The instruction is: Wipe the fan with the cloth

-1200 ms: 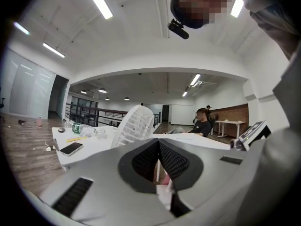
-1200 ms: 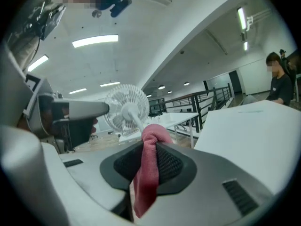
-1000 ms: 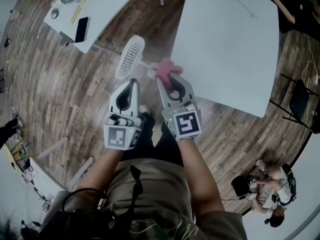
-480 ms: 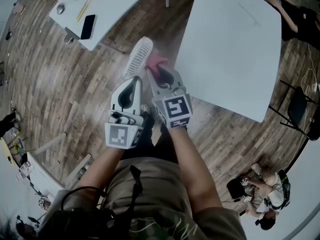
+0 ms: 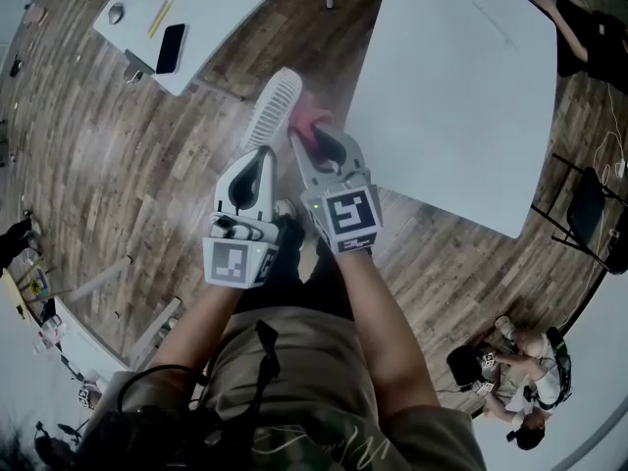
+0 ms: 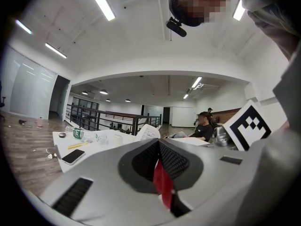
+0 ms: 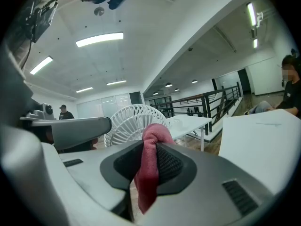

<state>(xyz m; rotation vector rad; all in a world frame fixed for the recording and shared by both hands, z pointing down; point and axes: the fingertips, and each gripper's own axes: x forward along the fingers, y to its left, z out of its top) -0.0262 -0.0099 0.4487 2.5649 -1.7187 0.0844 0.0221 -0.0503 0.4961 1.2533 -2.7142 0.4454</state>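
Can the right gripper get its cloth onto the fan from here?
Likely yes: the right gripper is shut on the pink cloth, and the white fan stands just ahead with nothing between.

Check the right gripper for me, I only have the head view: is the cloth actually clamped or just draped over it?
Observer: Clamped. In the right gripper view, the right gripper has its jaws pinching the pink cloth, with a fold bulging above them.
Operator: Fan face-on to it?
Observer: Yes, the white fan shows its round grille right behind the cloth. I can't tell whether they touch.
Operator: Left jaws?
Observer: On the left gripper the jaws are together, with a red strip in the seam.
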